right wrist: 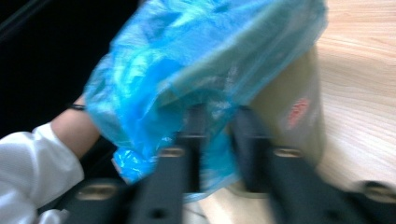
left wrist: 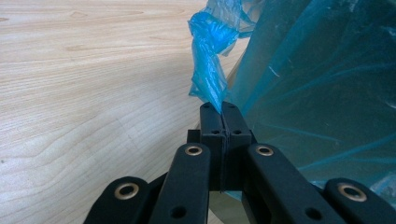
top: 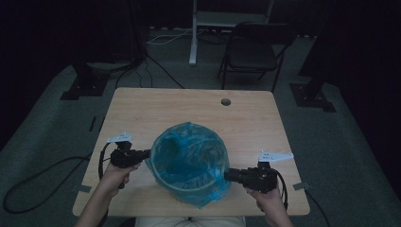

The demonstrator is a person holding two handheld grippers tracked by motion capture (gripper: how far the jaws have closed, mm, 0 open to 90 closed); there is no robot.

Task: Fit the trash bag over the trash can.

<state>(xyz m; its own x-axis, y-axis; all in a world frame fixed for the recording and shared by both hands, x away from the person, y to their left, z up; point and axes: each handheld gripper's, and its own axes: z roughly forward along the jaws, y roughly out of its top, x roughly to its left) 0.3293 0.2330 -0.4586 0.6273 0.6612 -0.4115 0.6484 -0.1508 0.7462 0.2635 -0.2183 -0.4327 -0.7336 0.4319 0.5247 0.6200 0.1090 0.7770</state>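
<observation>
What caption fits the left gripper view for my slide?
Left gripper shut on a twisted edge of the blue bag beside the lined bin, over the wooden table.

Left gripper (left wrist: pixel 222 108): 2 black jaws, brass-ringed screw holes at 6 o'clock. Right gripper (right wrist: pixel 217 116): black, blurred. Both: grey three-cornered plate at 12 o'clock, black cable trailing toward 6. White sleeve (right wrist: pixel 32 163), dark wristband (right wrist: pixel 77 107).

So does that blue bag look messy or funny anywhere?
A little. The blue bag lines the round bin, but it sits unevenly: a crumpled flap hangs low over the near side. The left claw pinches a twisted bit of its edge. Nothing looks torn or spilled.
</observation>
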